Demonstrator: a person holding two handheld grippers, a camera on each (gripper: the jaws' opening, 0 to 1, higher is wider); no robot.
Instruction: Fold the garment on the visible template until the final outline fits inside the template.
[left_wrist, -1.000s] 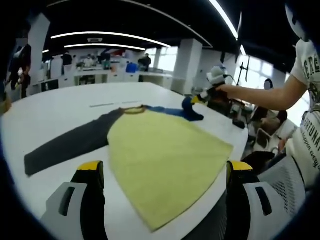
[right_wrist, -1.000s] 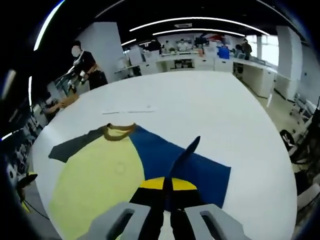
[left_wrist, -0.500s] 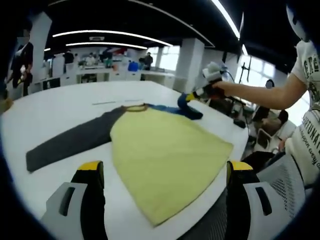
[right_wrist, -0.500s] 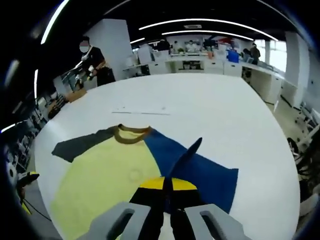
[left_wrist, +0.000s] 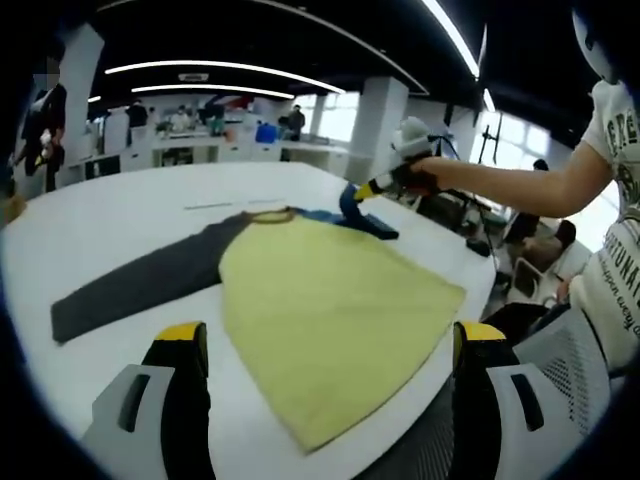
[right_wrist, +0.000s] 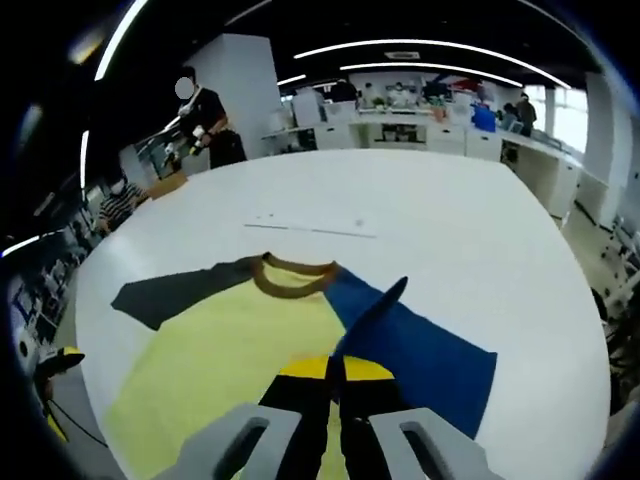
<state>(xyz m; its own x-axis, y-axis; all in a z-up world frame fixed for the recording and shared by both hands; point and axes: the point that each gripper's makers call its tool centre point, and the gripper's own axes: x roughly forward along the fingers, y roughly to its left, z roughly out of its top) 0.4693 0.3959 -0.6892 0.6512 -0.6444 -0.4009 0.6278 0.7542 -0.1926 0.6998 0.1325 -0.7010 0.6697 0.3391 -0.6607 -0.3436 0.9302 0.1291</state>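
Blue sleeve lifted higher, fold toward the body under way.

Left gripper view: left tool (left_wrist: 325, 365) stood spread and empty; right tool (left_wrist: 385, 186) had raised the blue sleeve (left_wrist: 360, 214) off the worktop (left_wrist: 110, 225); the person's shirt lettering was only partly legible. Right gripper view: right tool (right_wrist: 335, 382) pinched the sleeve (right_wrist: 410, 345); raglan shirt (right_wrist: 230, 345) lay flat, no template outline discernible.

Bright ceiling light strips (left_wrist: 215, 70) and windows (left_wrist: 505, 135) light both views evenly; fisheye bending and softness toward edges.

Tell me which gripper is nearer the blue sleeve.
Right. The right gripper is shut on the blue sleeve, lifting it; the left gripper hangs open past the shirt's hem, far from it.
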